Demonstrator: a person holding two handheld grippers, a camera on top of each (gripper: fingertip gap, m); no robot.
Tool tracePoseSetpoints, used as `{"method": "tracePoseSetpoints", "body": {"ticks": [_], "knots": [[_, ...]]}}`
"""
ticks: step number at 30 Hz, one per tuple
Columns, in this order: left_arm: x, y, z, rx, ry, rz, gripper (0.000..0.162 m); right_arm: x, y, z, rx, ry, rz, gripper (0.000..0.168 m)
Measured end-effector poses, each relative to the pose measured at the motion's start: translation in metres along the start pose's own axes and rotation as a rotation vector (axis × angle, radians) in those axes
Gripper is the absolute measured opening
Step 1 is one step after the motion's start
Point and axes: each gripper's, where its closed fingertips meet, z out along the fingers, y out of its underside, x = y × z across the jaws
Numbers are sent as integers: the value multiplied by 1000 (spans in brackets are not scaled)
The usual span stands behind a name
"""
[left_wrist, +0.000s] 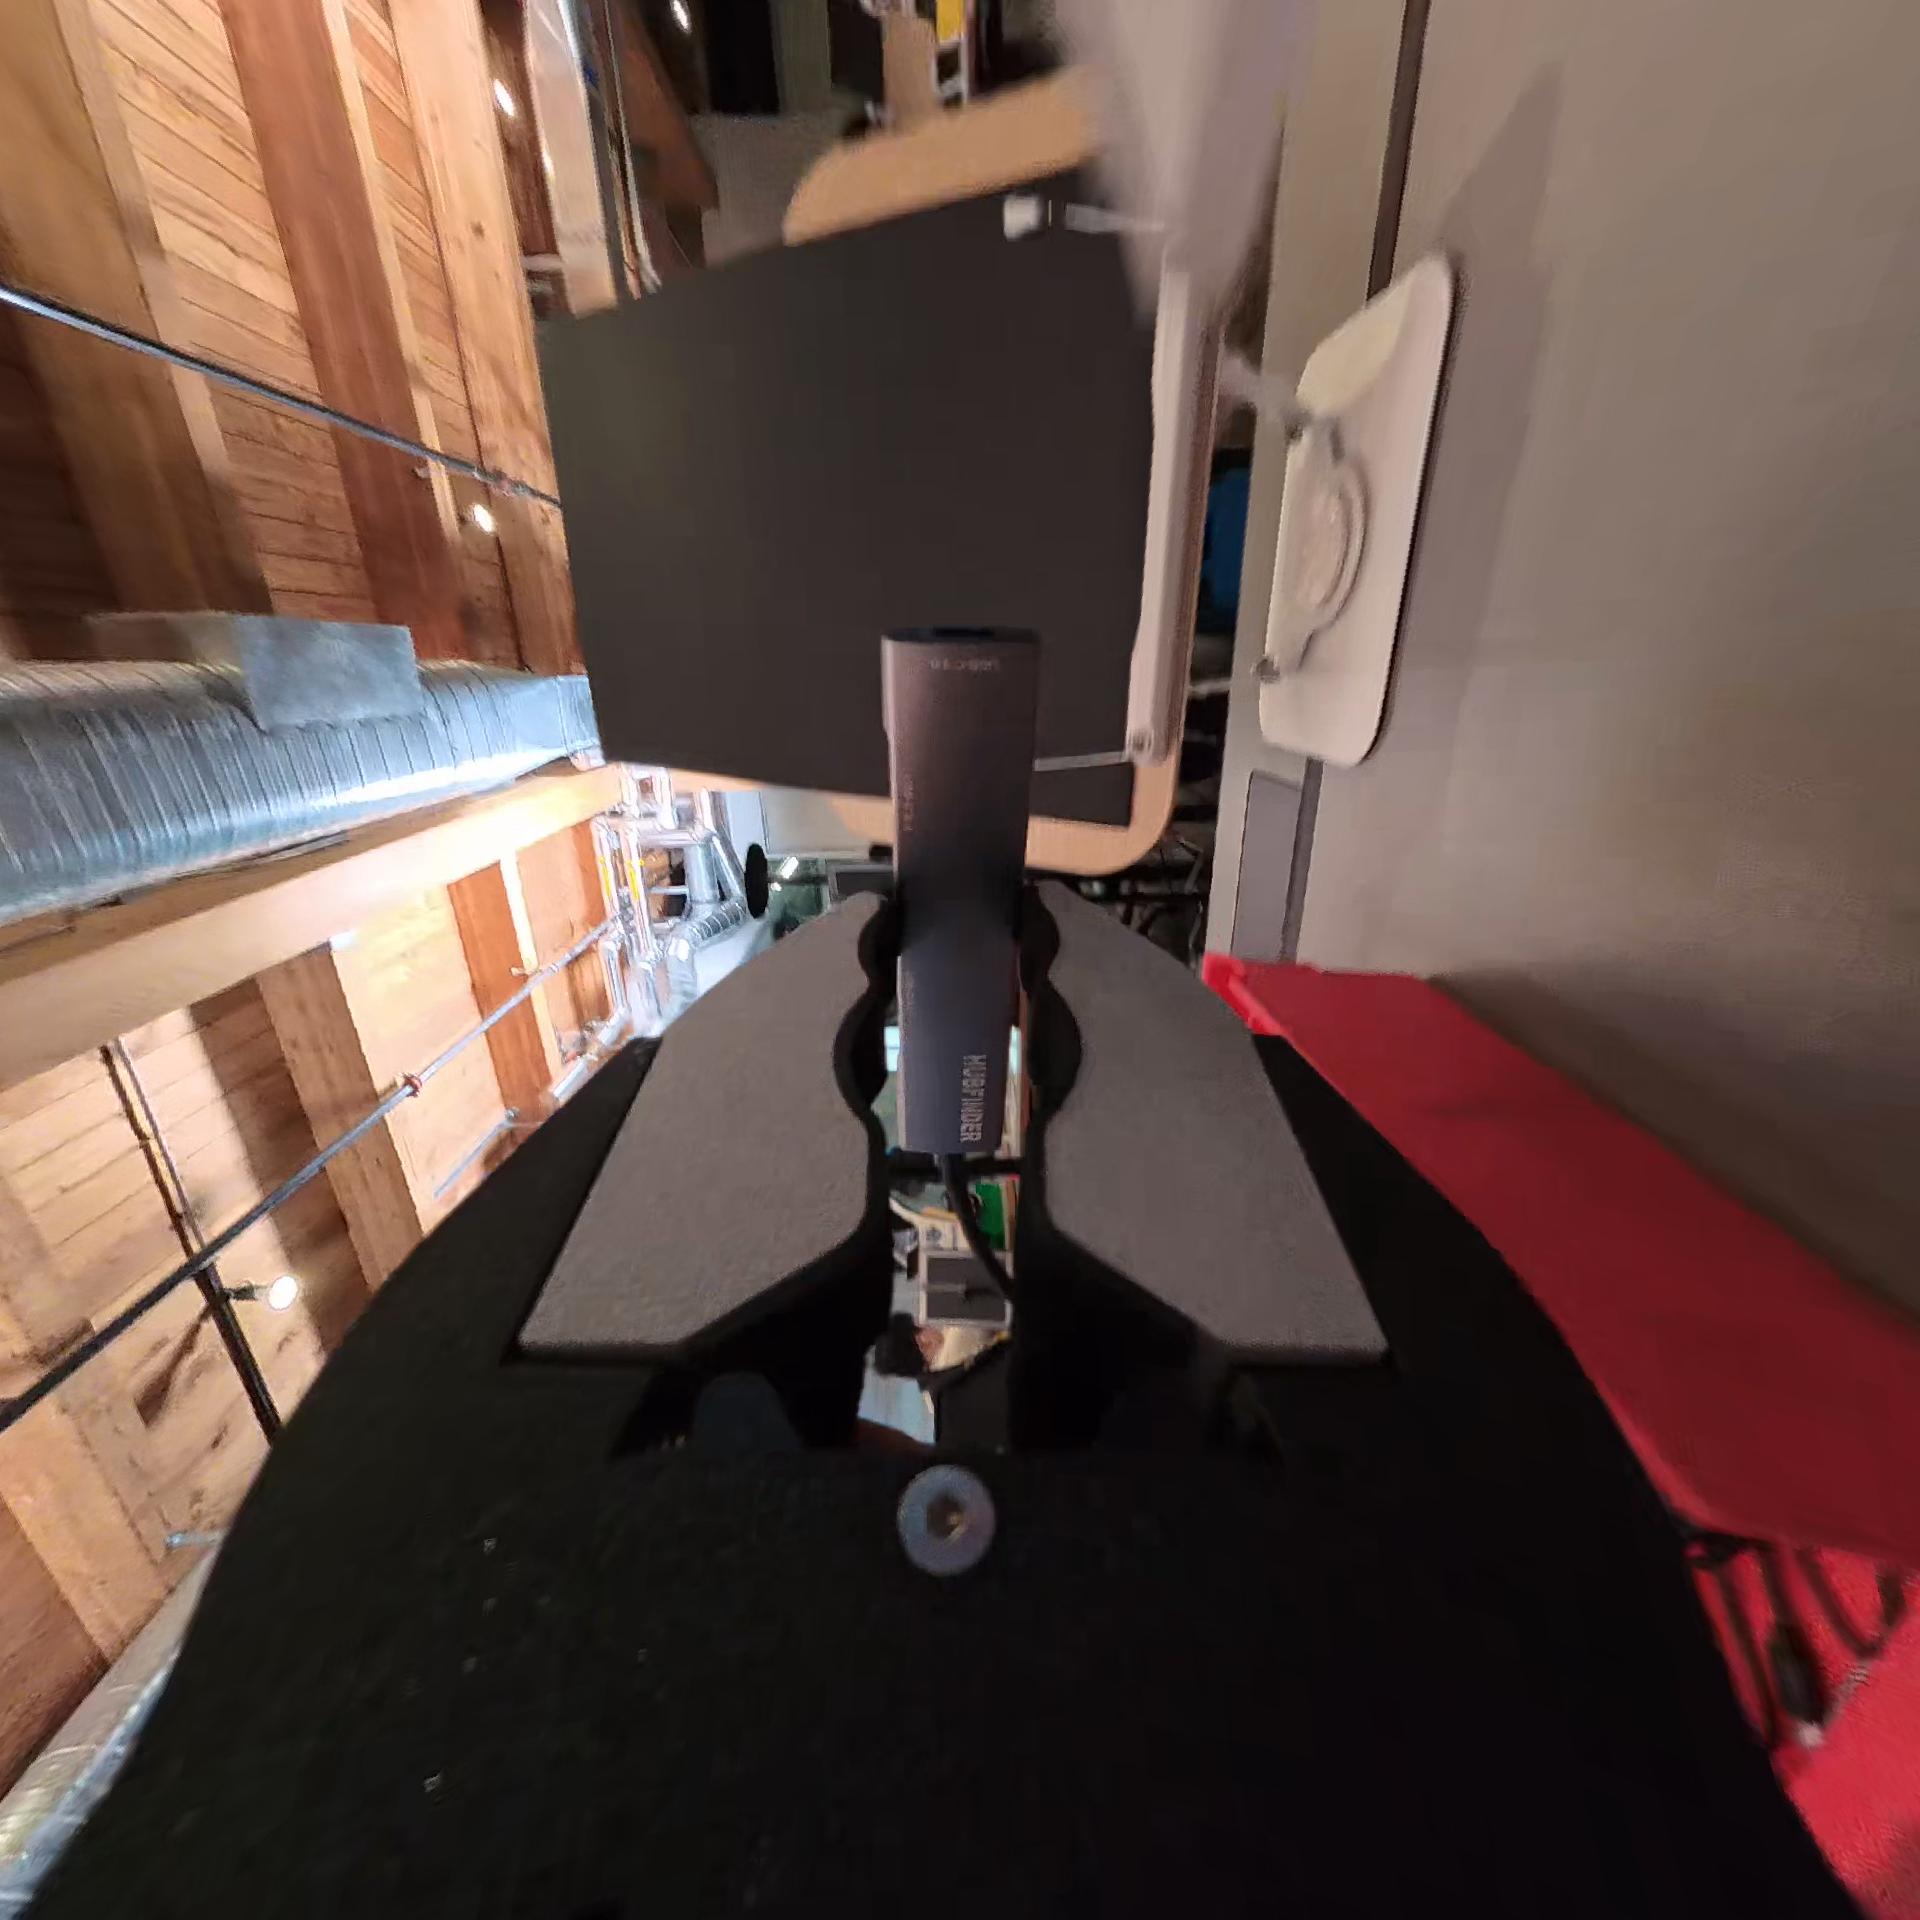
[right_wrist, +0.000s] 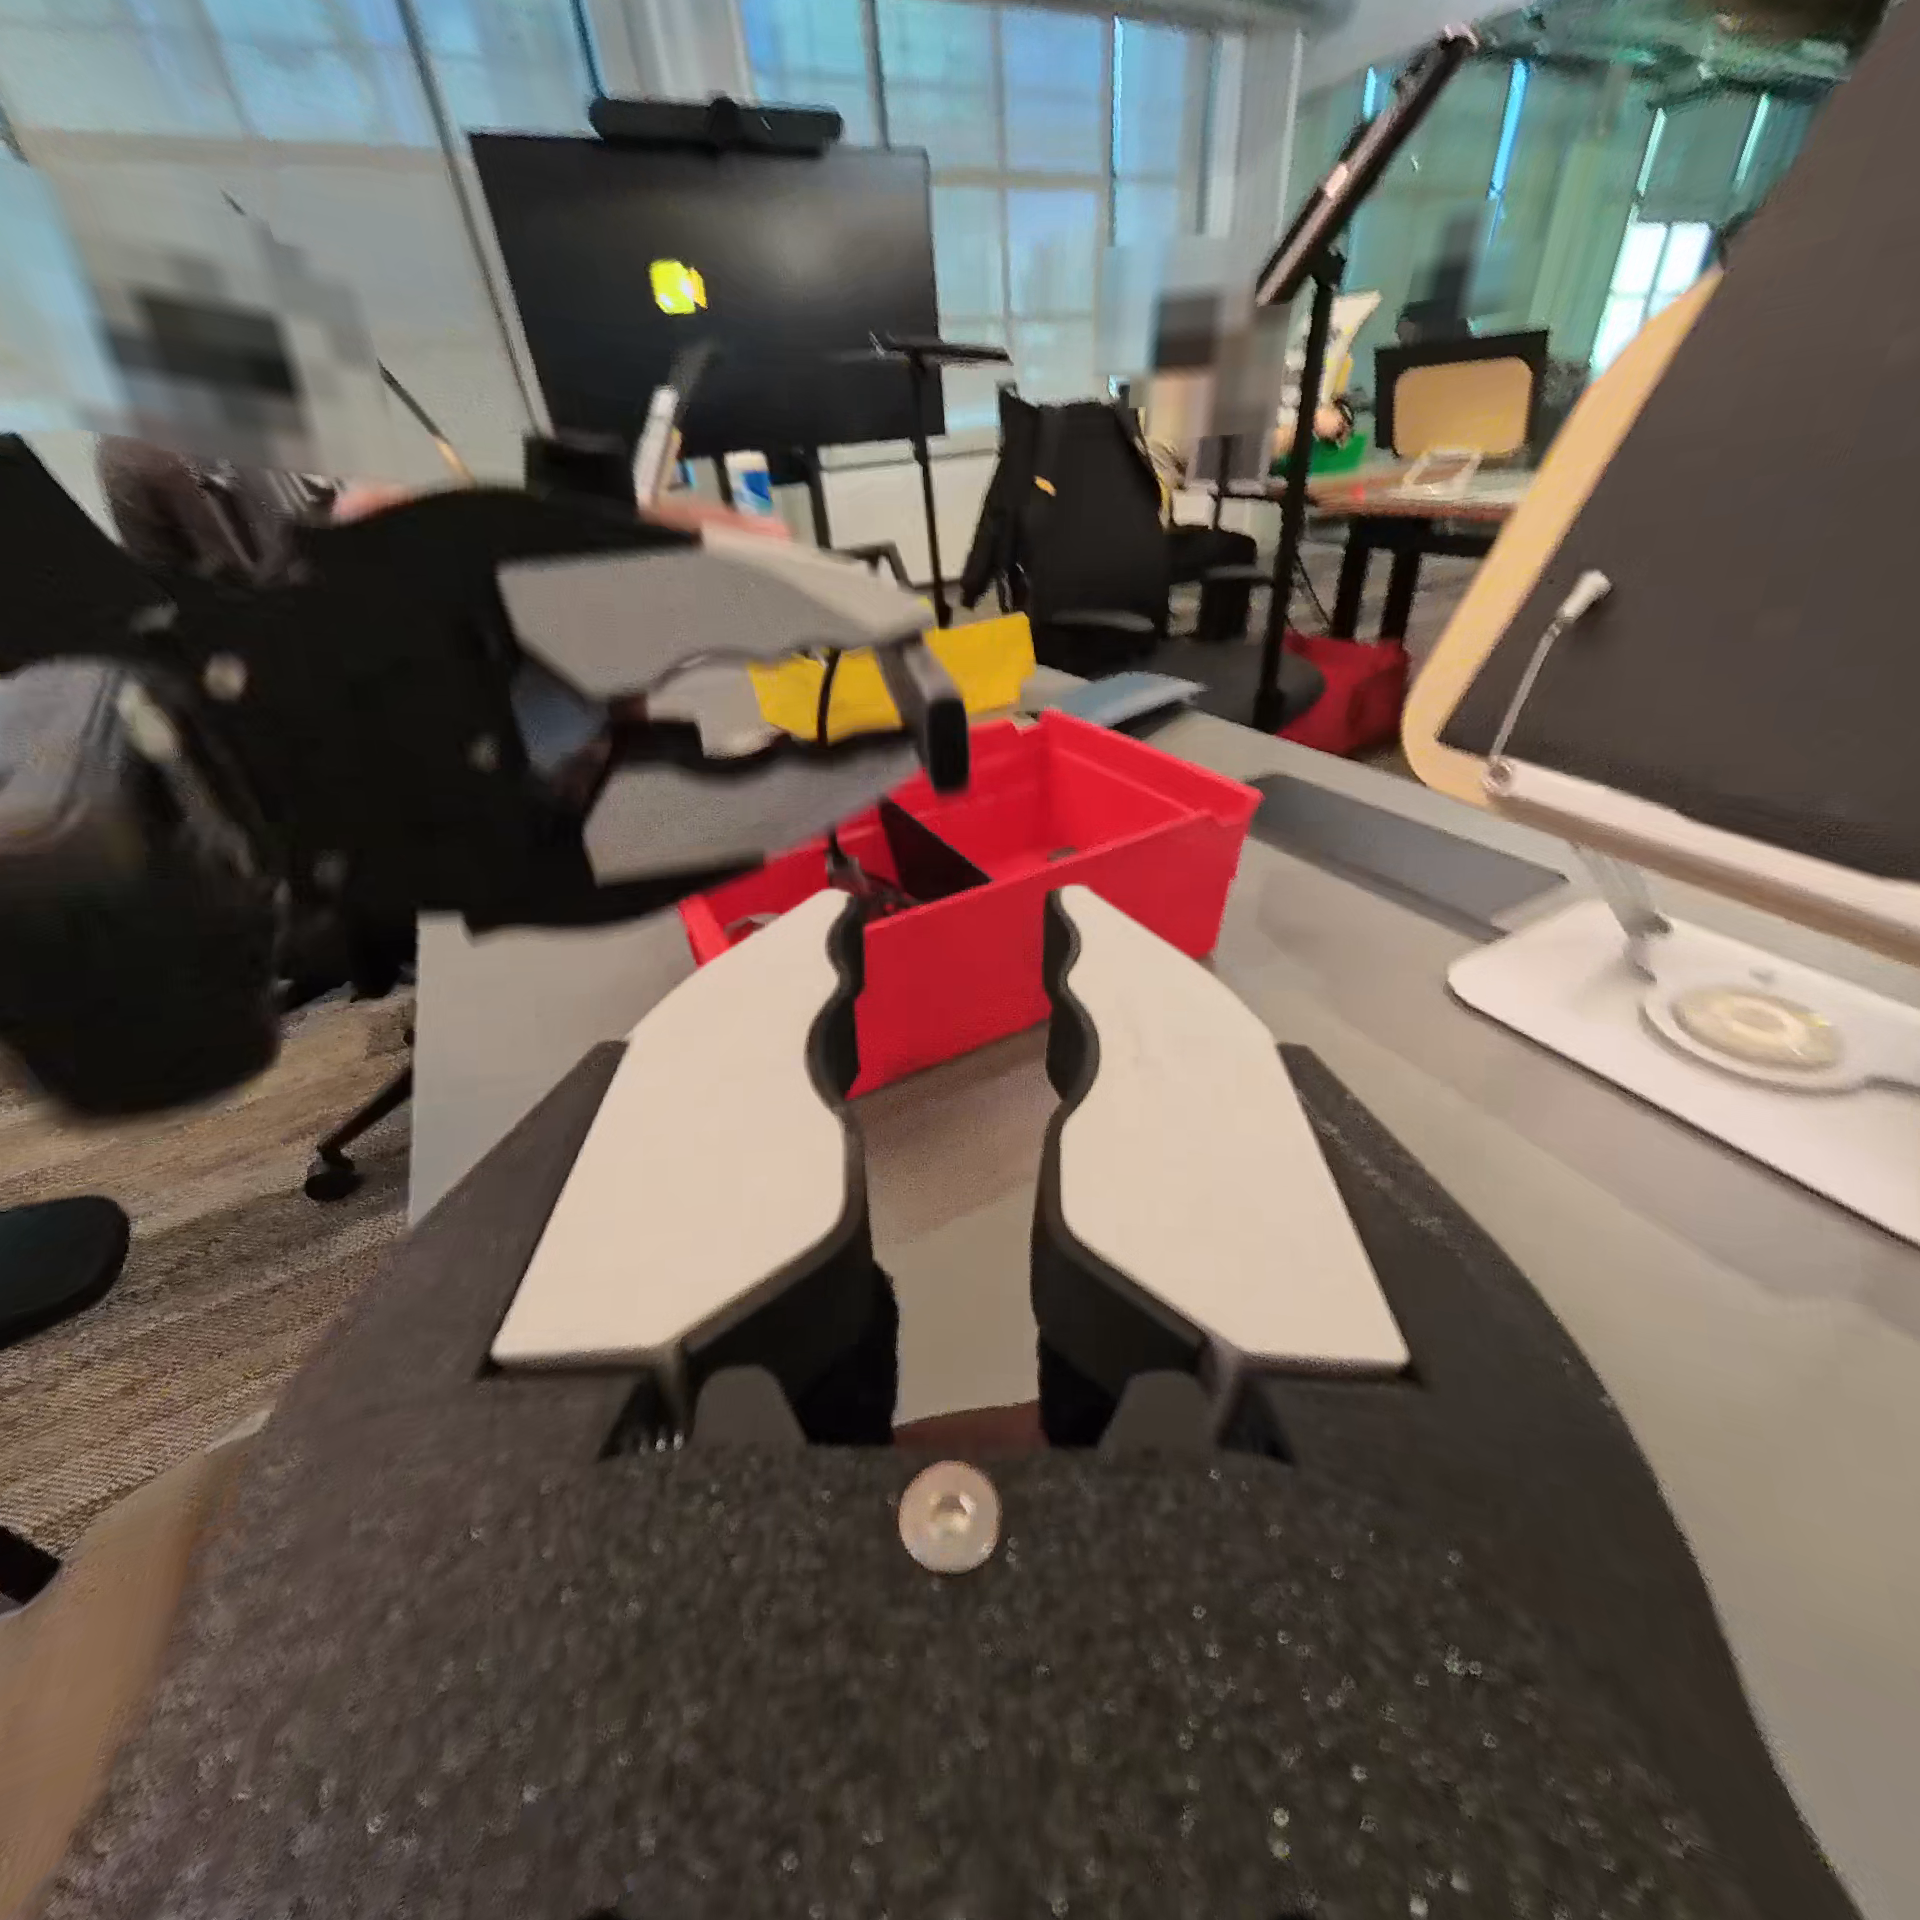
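My left gripper (left_wrist: 951, 914) is turned on its side and shut on a slim grey metal adapter (left_wrist: 958, 894) with a black cable at its rear end. The adapter's open port end points at the dark back panel of a board on a white stand (left_wrist: 852, 520). In the right wrist view the left gripper (right_wrist: 894, 707) hangs above the red bin (right_wrist: 1039, 894), with the adapter (right_wrist: 935, 717) sticking out of its tips. My right gripper (right_wrist: 951, 914) is open and empty, low over the grey table (right_wrist: 1558, 1299), pointing at the red bin.
The white stand's flat base (right_wrist: 1714, 1039) sits on the table at the right, carrying the tilted wood-edged board (right_wrist: 1714, 540). The red bin has a black divider and cables inside. A large dark screen (right_wrist: 727, 291), office chairs and tripods stand behind. A yellow bin (right_wrist: 894, 665) sits beyond the red one.
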Motion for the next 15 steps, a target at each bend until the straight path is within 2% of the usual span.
{"method": "tracePoseSetpoints", "body": {"ticks": [2,7,9,10,12,15], "knots": [[9,-28,-11,33,-29,-7,21,-12,-4,1,33,-50,-33,34],[21,-73,-27,78,-77,-22,22,-17,5,-7,13,-27,-23,33],[18,-87,-33,105,-127,-6,21,-13,8,-13,4,-9,-47,24],[16,-92,-35,111,-135,-4,21,-10,11,-16,-8,-6,-49,26],[14,-102,-36,128,-139,-30,21,-18,8,-25,18,-72,-51,11],[5,-118,-39,172,-180,-49,23,-17,-2,-41,82,-14,-218,9]]}}
